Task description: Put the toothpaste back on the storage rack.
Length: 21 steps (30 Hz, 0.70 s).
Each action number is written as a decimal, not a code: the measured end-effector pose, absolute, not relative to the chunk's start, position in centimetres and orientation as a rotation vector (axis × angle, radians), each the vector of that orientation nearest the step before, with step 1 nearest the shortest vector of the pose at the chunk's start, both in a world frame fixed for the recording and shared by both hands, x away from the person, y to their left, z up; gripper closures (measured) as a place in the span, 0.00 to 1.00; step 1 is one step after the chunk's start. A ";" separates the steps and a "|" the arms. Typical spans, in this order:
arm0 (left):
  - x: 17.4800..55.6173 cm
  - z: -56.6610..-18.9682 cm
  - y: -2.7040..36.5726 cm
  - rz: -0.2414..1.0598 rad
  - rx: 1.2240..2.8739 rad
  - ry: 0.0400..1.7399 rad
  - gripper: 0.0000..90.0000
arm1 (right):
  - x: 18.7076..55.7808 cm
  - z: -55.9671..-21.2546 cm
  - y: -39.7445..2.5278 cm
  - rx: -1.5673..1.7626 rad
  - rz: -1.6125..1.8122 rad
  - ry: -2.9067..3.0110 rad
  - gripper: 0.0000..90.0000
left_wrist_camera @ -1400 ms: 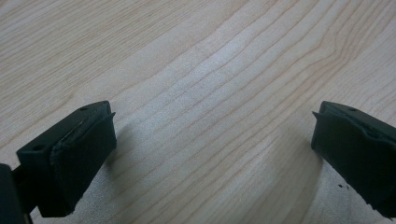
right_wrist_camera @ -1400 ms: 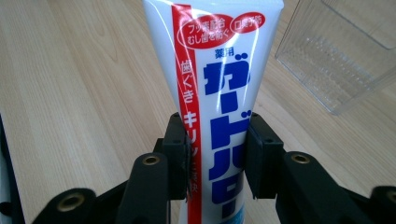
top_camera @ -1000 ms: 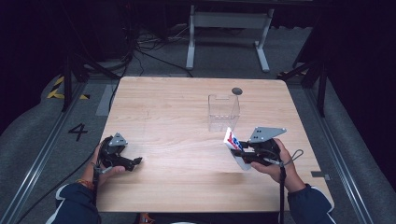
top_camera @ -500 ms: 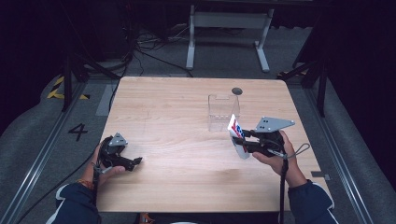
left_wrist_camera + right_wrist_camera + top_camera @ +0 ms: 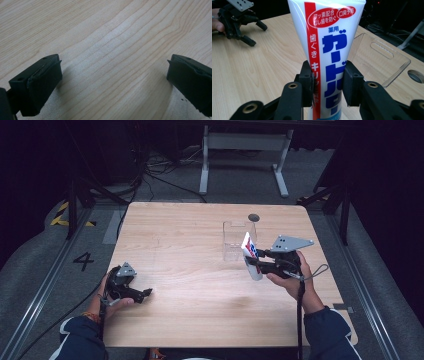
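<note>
- Left hand-held gripper (image 5: 142, 294): held low at the near left of the tabletop (image 5: 190, 235), jaws spread wide with bare wood between them. In the left gripper view its fingertips (image 5: 37, 85) stand well apart, and the right one is cut off by the picture's edge. It appears again at the top left of the right gripper view.
- Tabletop: light wood, square with rounded corners. A dark round hole (image 5: 253, 217) sits near its far right edge.
- Clear plastic container (image 5: 235, 240): right of centre, towards the far side, just beside the tube on its far left. Its walls are transparent and hard to trace from above; the right gripper view shows a slot-shaped cut-out in one wall, and the tube hides part of it.
- Toothpaste tube (image 5: 329, 50): white with a red stripe and blue lettering, held off the tabletop at the right. Both its ends run out of the right gripper view.
- Right hand-held gripper (image 5: 248, 260): at the right of the tabletop, jaws pinching the toothpaste tube across its body, pads (image 5: 307, 82) touching both sides.
- Beyond the far edge: a grey metal stand (image 5: 245, 142) and cables on a dark floor, details hard to make out.
</note>
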<state>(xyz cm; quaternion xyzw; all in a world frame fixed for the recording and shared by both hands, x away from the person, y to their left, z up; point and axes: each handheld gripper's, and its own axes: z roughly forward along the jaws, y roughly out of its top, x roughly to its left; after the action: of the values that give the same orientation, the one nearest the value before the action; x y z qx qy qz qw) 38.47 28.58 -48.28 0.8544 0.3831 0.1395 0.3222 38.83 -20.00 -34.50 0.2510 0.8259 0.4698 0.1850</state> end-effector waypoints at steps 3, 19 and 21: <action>38.5 -48.3 28.6 0.366 2.243 1.006 0.00 | 39.2 -34.4 -19.8 0.713 1.335 2.318 0.74; 38.5 -48.3 28.6 0.367 2.244 1.005 0.00 | 41.8 -33.0 -19.2 0.723 1.349 2.256 0.74; 38.5 -48.3 28.6 0.366 2.243 1.005 0.00 | 42.1 -32.7 -19.1 0.722 1.351 2.255 0.74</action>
<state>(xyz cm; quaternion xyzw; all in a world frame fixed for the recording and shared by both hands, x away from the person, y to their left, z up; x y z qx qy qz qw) 38.47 28.58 -48.28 0.8544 0.3830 0.1396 0.3222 42.13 -19.05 -32.71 0.2593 0.8094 0.4850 0.2061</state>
